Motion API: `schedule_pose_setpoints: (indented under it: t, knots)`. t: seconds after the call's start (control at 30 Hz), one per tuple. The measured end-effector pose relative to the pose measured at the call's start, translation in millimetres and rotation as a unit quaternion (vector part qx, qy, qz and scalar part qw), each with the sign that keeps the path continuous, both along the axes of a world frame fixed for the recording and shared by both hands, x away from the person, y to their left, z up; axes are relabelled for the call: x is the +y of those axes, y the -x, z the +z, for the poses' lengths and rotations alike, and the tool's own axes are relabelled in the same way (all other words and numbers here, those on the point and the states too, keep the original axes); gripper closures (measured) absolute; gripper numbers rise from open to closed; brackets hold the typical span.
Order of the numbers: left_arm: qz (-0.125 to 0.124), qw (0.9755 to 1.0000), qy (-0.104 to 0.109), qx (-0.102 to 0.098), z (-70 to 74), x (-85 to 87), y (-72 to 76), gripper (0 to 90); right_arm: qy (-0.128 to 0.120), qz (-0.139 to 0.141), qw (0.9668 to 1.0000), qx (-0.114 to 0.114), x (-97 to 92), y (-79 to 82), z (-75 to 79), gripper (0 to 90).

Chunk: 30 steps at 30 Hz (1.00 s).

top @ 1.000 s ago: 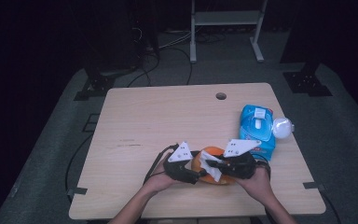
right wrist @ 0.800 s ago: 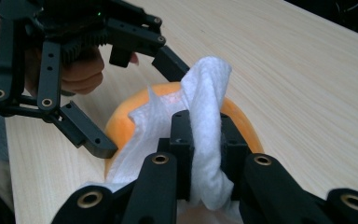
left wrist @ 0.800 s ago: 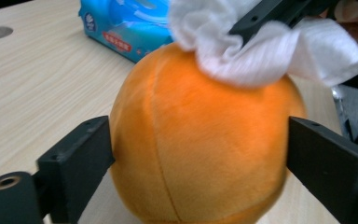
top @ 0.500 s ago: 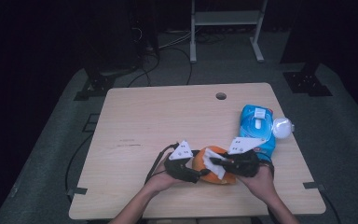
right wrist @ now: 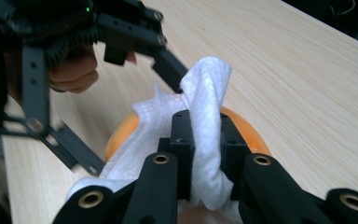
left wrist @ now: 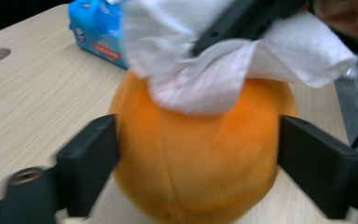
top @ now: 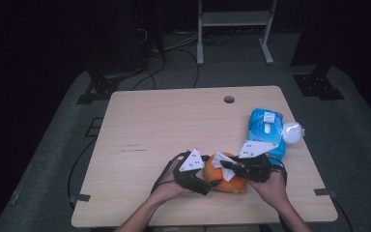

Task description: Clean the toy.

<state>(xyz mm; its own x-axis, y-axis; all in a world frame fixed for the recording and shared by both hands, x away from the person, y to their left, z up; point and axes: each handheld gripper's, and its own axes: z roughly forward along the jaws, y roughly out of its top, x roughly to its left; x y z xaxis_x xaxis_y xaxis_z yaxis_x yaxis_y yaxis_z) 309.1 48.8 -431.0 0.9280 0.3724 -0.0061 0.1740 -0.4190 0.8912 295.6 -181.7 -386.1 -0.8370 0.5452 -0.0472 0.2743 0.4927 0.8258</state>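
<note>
Orange round fruit near the table's front edge sits between the left gripper's just-widened jaws; right gripper pinches a white tissue against it.

A dark lab or studio: lone wooden table on grey floor mat, cables, metal stand behind

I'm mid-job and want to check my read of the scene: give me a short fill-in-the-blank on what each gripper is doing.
1. The right gripper is shut on a white ____.
2. The left gripper has just been opening, its jaws on either side of the ____.
3. The wipe lies on top of the orange, which rests on the ____.
4. The pack near the table's right edge is ____.

Missing words: wipe; orange; table; blue
</note>
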Motion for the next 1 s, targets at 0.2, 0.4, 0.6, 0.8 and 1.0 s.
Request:
schedule_pose_setpoints:
  t: [0.2, 0.4, 0.6, 0.8, 1.0]
  knots:
    - [-0.009, 0.9978, 0.01, 0.064, -9.2, 5.2, -10.1, 14.9, -0.017, 0.001, 0.9997, 0.019, -5.2, -3.9, -3.4, 79.2]
    - [-0.012, 0.9997, -0.012, 0.018, 1.8, -2.4, 2.5, 26.3, 0.02, 0.017, 0.9996, -0.014, 17.2, 12.9, 3.9, 79.2]
    - [-0.015, 0.9993, -0.034, -0.009, 1.9, -5.8, 8.1, 27.8, 0.024, 0.029, 0.9993, -0.01, 26.5, 12.4, 2.0, 79.4]
    - [-0.016, 0.9992, -0.037, -0.002, -3.9, -0.8, 5.0, 27.6, -0.007, -0.026, 0.9996, 0.011, -17.5, -4.4, 0.1, 79.1]
    - [-0.02, 0.9973, 0.015, 0.069, -7.0, 1.1, -3.9, 12.1, -0.007, -0.032, 0.9994, 0.014, -20.9, -4.0, -4.7, 79.1]
